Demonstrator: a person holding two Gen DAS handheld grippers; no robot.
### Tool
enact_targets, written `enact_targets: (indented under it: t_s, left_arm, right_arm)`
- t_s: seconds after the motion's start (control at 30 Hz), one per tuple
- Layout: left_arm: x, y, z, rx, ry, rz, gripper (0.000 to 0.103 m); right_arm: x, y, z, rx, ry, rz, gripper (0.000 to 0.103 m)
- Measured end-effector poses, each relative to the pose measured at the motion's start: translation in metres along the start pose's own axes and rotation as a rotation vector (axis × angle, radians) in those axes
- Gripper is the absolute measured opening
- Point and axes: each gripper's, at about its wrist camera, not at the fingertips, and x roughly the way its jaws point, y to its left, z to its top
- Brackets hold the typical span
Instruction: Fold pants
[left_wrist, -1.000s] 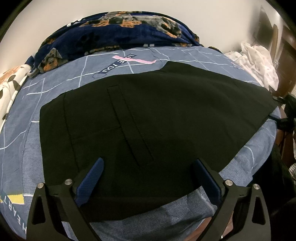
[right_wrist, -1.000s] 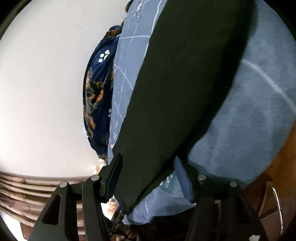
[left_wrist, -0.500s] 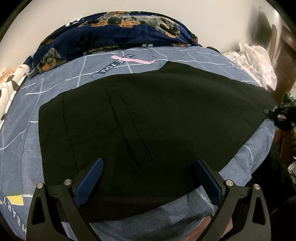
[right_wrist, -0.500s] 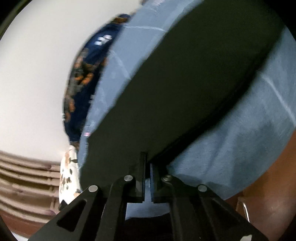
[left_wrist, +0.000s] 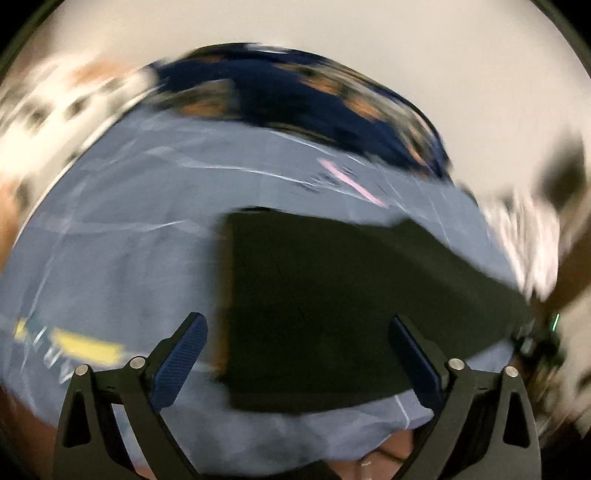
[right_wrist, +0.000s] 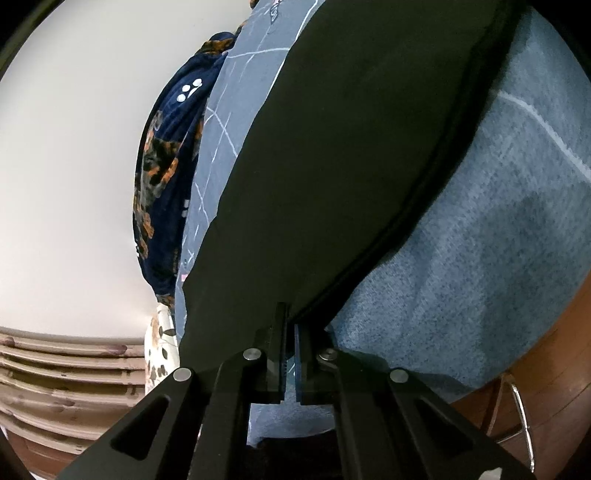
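Right wrist: jaws clamp pants hem; left jaws closing, empty, above pants.

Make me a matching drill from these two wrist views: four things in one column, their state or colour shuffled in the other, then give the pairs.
Things:
1. left gripper
2. right gripper
3. pants
4. bedsheet

States:
A. black, spread flat
B. blue with thin white lines
C. jaws wide, closing, nothing pinched
D. shut on the edge of the pants

Pairs: 1-C, 2-D, 3-A, 4-B
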Motion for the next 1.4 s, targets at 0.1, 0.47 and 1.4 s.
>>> enact_targets:
  t_s: [0.1,0.47,1.4]
  left_arm:
    - [0.001,0.042,-0.001,-0.052,0.114,0.086,0.039]
    - [0.030,0.037,-0.027,-0.120,0.276,-0.115,0.037]
    - [0.036,0.007,-0.002,-0.038,0.155,0.052,0.013]
  right_arm:
    - [0.002,-0.004,0.002,0.018,0.002,0.015,0.000]
    - [0.002,-0.010,0.002,0.032,-0.001,0.028,0.000]
    - [0.003,-0.020,0.002,0.064,0.005,0.084,0.000]
